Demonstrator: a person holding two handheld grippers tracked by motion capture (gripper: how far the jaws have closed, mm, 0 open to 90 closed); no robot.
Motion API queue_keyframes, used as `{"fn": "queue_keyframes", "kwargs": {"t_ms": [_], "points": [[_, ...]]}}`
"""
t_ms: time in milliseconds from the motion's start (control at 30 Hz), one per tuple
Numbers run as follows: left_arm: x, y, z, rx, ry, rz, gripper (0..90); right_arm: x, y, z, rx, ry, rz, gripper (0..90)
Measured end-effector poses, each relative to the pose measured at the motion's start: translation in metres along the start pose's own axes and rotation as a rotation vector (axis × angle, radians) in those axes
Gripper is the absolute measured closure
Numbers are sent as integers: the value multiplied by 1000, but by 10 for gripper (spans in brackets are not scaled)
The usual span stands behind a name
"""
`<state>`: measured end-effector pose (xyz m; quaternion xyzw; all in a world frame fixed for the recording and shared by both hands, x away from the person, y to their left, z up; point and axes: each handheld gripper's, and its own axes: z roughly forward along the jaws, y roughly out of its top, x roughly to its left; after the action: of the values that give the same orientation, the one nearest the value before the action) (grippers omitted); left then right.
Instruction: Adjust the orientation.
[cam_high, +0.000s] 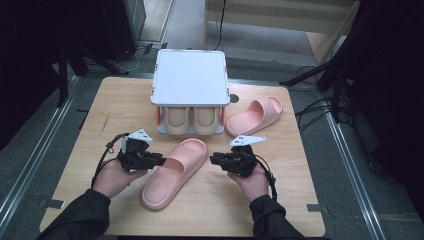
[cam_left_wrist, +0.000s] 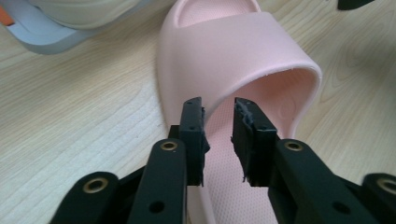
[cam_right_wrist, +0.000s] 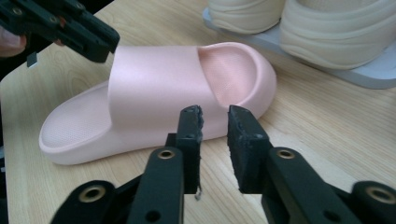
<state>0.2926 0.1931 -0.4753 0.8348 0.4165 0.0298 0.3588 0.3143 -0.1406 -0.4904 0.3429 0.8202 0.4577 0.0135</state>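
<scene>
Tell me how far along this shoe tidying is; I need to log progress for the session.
Looks done: a beige pair already sits in the white rack's lower shelf. In hand: nothing gripped yet. The left gripper is open at the near pink slipper's strap edge, and the right gripper is open beside it. Left, if the pink pair is meant for the rack: both this slipper and the far pink slipper, which lie on the table.

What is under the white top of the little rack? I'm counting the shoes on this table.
Under the white shelf top sits one pair of beige slippers, side by side, toes facing the person. Only their fronts show; the shelf covers their heels and anything behind them.
</scene>
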Motion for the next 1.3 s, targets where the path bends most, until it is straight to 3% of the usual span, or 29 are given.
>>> {"fn": "queue_keyframes", "kwargs": {"t_ms": [133, 267, 533, 700, 1033, 1300], "points": [[7, -1, -5, -11, -1, -11, 814, 3, -1, 6, 6, -2, -7, 800], [15, -5, 5, 23, -2, -12, 826, 7, -3, 16, 36, 7, -2, 860], [23, -13, 21, 80, 1, -14, 831, 15, -6, 33, 79, 38, -17, 878], [21, -16, 21, 65, -11, -29, 834, 17, -6, 46, 107, 39, -41, 878], [9, -21, 19, 69, -17, -9, 828, 12, 0, 52, 105, 19, -25, 878], [6, -25, 18, 68, -21, -26, 812, 10, 8, 58, 111, 10, -31, 872]]}}
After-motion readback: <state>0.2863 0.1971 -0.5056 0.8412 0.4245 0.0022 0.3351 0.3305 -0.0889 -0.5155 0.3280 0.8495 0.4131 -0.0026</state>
